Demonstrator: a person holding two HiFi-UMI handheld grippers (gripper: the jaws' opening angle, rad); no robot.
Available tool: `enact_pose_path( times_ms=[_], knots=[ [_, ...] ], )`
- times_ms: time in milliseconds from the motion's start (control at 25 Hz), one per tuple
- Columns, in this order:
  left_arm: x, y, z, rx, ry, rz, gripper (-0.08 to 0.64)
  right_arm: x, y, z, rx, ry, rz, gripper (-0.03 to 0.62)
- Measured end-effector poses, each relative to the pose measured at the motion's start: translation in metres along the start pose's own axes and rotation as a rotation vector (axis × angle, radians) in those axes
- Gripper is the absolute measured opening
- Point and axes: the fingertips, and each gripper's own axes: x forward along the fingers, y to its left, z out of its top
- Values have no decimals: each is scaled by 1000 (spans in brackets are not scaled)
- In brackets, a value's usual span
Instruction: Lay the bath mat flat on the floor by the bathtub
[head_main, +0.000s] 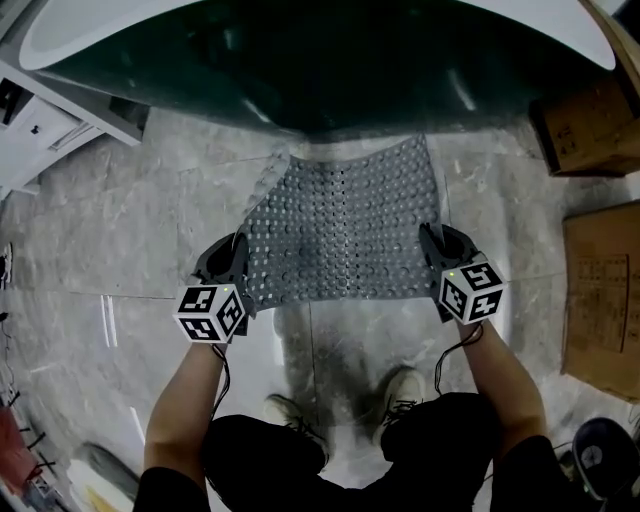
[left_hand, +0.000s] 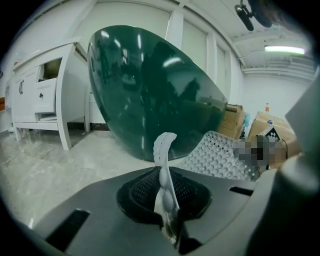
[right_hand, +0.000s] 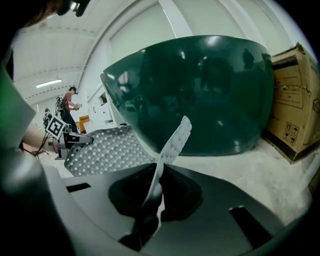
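A grey bath mat (head_main: 345, 225) studded with small bumps and holes hangs stretched between my two grippers, its far edge near the foot of the dark green bathtub (head_main: 330, 60). My left gripper (head_main: 240, 270) is shut on the mat's near left corner, and that corner's edge (left_hand: 164, 165) stands up between its jaws. My right gripper (head_main: 430, 250) is shut on the near right corner, whose edge (right_hand: 172, 145) curls up in front of the tub (right_hand: 200, 90). The mat's far left part is folded up a little.
The floor (head_main: 110, 240) is pale marble tile. A white cabinet (head_main: 50, 120) stands at the left by the tub. Cardboard boxes (head_main: 600, 290) lie along the right side. My shoes (head_main: 400, 390) stand just behind the mat. A person (right_hand: 67, 107) stands far off in the right gripper view.
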Motion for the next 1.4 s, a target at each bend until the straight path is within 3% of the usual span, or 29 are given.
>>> enact_pose_path(
  times_ms=[320, 600, 960, 1080, 1280, 1400],
  knots=[
    [21, 23, -31, 19, 41, 45, 29, 25, -23, -19, 3, 29, -7, 32],
    [28, 37, -46, 26, 90, 96, 29, 35, -43, -39, 121, 48, -51, 34],
    [40, 53, -70, 81, 194, 200, 31, 43, -58, -60, 112, 137, -119, 37],
    [43, 55, -75, 96, 220, 221, 31, 43, -67, -71, 108, 187, -158, 127],
    [42, 63, -76, 136, 218, 262, 52, 42, -83, -73, 86, 203, -241, 179],
    [39, 65, -71, 130, 199, 268, 55, 42, -80, -64, 79, 167, -241, 178]
  ],
)
